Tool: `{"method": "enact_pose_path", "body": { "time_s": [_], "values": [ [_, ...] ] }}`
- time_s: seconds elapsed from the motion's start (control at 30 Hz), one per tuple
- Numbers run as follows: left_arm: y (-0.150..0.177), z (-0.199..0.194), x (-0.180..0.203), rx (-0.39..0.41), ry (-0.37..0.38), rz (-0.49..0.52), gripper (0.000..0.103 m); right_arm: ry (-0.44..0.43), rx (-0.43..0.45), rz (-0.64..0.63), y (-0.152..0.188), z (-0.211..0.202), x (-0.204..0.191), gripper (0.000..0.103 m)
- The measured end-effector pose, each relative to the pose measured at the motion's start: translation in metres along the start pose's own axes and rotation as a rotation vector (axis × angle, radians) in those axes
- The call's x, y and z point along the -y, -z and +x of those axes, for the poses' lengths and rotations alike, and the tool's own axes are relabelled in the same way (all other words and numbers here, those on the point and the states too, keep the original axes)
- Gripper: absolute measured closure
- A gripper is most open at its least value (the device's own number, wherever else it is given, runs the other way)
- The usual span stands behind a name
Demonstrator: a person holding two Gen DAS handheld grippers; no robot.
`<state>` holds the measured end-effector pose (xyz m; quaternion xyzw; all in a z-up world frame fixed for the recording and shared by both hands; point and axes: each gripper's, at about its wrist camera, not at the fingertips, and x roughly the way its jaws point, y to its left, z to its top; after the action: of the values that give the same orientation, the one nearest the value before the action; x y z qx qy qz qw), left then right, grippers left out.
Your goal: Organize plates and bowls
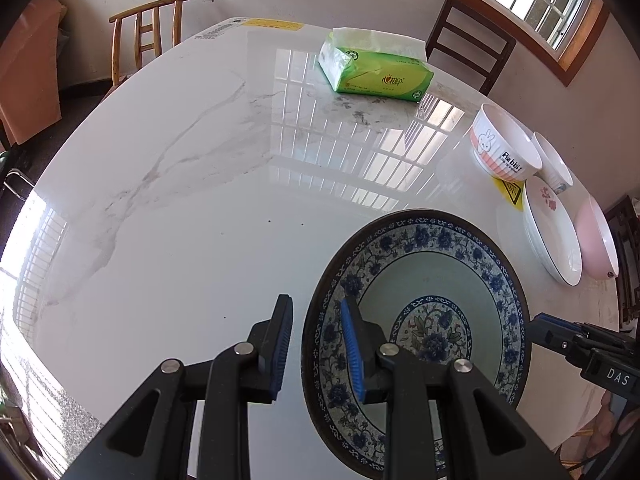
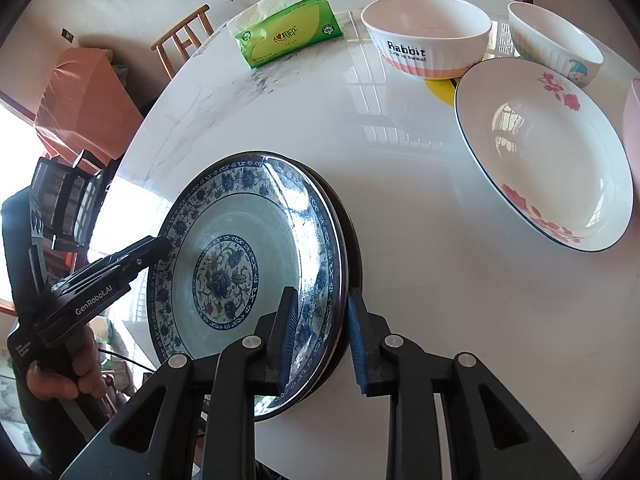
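Note:
A blue-and-white patterned plate (image 1: 432,272) (image 2: 240,220) lies on the white marble table (image 1: 180,200), on top of a second plate whose dark rim (image 2: 352,248) shows along its right side. My left gripper (image 1: 316,302) straddles the plate's left rim: one pad hangs over the patterned band, the other stands outside, with bare table showing in the gap. My right gripper (image 2: 320,294) straddles the right rim the same way, and its outer pad stands just off the stacked edges. Both are open. Each gripper shows in the other's view, the left gripper (image 2: 160,244) and the right gripper (image 1: 536,324).
Far right stand a white plate with pink flowers (image 2: 540,152) (image 1: 548,232), a "Rabbit" bowl (image 2: 428,36) (image 1: 504,148), a second white bowl (image 2: 556,40) and a pink bowl (image 1: 596,236). A green tissue pack (image 1: 376,68) lies at the back. Chairs (image 1: 148,36) ring the table.

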<state>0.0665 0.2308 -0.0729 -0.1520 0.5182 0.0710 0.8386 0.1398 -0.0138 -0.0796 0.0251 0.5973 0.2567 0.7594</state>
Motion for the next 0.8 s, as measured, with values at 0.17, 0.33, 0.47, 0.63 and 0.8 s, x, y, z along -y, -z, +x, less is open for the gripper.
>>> {"method": "enact_pose_path", "body": {
  "time_s": [0.17,0.33,0.47,0.63,0.8],
  "values": [
    [-0.003,-0.006,-0.003,0.012,0.014,-0.032,0.078,-0.023,0.035,0.025,0.002,-0.013,0.01,0.075],
    [-0.006,-0.013,0.003,0.015,0.116,-0.07,0.078,-0.045,0.078,0.084,0.007,-0.032,0.033,0.075],
    [-0.011,-0.015,0.02,0.008,0.199,-0.075,0.077,-0.031,0.111,0.154,0.018,-0.047,0.062,0.075],
    [-0.016,-0.012,0.052,-0.003,0.276,-0.057,0.075,0.003,0.167,0.26,0.029,-0.069,0.107,0.075],
    [-0.024,-0.005,0.086,0.01,0.332,-0.043,0.075,0.033,0.246,0.354,0.037,-0.089,0.15,0.075]
  ]
}}
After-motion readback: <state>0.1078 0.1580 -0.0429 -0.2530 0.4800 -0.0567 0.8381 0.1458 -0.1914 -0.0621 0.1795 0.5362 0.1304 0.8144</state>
